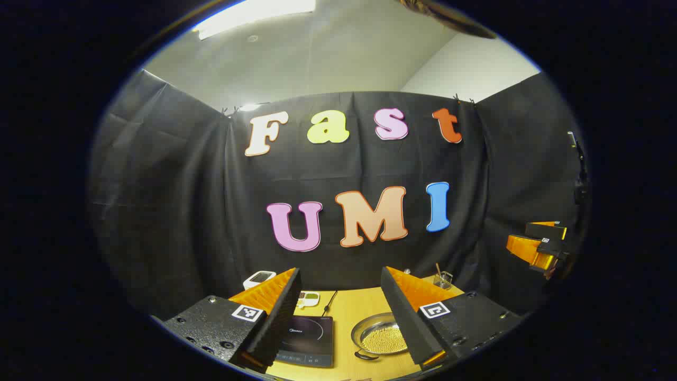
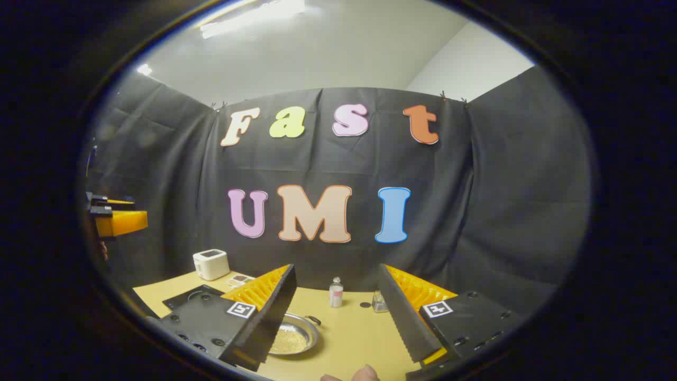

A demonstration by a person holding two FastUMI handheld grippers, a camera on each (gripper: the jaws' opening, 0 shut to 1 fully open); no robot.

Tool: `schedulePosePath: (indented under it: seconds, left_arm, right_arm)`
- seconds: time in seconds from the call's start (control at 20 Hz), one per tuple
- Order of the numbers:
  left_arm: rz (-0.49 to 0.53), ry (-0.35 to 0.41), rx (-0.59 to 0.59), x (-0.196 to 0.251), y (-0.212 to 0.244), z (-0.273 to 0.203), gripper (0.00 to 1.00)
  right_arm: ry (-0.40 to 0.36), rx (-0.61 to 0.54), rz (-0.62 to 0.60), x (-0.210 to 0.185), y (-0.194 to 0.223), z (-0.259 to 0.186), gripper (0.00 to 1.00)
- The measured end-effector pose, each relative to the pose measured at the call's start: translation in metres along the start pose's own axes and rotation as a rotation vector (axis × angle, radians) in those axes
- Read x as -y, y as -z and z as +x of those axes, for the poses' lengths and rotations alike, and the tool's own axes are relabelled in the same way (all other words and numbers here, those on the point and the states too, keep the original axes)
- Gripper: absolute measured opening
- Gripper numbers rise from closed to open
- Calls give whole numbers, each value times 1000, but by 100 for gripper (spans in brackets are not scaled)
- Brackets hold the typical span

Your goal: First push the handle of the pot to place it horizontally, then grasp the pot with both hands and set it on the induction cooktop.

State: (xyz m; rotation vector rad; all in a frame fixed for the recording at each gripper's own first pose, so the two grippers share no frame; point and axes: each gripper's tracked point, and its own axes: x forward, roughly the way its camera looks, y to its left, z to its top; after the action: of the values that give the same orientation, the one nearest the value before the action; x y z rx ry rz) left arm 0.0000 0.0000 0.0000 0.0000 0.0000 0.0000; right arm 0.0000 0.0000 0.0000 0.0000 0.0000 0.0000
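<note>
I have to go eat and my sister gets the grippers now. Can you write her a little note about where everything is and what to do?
Left gripper: open, empty, held above the table.
Right gripper: open, empty, also up in the air.
The pot sits on the table beside the induction cooktop, not on it. It holds something golden and grainy.
Done: nothing yet, as far as the views tell.
Left: push the pot's handle level, grasp the pot with both grippers, set it on the cooktop.

Only readable text I get is a small white brand mark, looks like "Midea", on the flat black glass induction cooktop (image 1: pixel 307 338) under my left fingers.
</note>
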Motion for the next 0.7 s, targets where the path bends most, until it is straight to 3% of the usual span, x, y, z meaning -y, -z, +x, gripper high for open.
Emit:
schedulePosePath:
  seconds: [0.4,0.7]
  left_arm:
    - [-63,-35,-70,6,18,9,92]
    - [-42,-61,-79,-5,22,8,95]
  right_arm:
    - [-28,-3,28,-2,2,5,96]
    - [-49,-30,45,-10,14,12,96]
